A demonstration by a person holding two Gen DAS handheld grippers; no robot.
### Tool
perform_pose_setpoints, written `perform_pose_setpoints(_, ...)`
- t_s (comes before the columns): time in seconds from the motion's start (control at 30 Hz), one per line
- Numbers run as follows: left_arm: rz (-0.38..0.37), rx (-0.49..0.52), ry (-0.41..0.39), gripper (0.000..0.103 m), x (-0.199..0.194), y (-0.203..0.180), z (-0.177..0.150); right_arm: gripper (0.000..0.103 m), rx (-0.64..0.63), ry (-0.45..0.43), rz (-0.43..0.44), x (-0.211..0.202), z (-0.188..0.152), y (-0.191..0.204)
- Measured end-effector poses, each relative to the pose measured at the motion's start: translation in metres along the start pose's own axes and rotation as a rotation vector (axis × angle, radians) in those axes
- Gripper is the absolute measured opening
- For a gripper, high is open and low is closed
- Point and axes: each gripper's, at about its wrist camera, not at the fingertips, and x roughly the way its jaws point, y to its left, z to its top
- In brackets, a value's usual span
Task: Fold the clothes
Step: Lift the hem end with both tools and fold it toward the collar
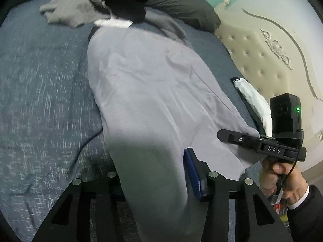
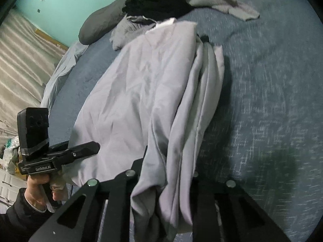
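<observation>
Left gripper (image 1: 161, 183): clenched on grey garment (image 1: 153, 92) hem, lower centre. Right gripper (image 2: 161, 189): clenched on bunched edge, lower centre. Garment spread lengthwise on blue bedspread (image 1: 44, 92), mid-frame. Judged step: carrying edge over for fold. Next: even lay-down, edges aligned.

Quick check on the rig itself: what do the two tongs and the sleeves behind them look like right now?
Both tongs are matte black with round silver bolts. The right tongs carry a black box with a green light, a "DAS" label and a thin black cable. The left tongs carry a taped black box. Dark sleeves, white cuffs.
</observation>
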Motion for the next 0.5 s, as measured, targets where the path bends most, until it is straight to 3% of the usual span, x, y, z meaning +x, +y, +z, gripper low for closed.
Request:
perform_pose_setpoints(0.27,0.015,0.076,-0.029,0.047,-0.01,-0.045,0.023,0.015,-0.042,-0.086,-0.037,-0.036,0.015,0.013)
perform_pose_setpoints(0.5,0.007,0.132,-0.043,0.046,-0.007,-0.089,0.04,0.014,-0.067,-0.144,-0.079,-0.08,0.017,-0.001)
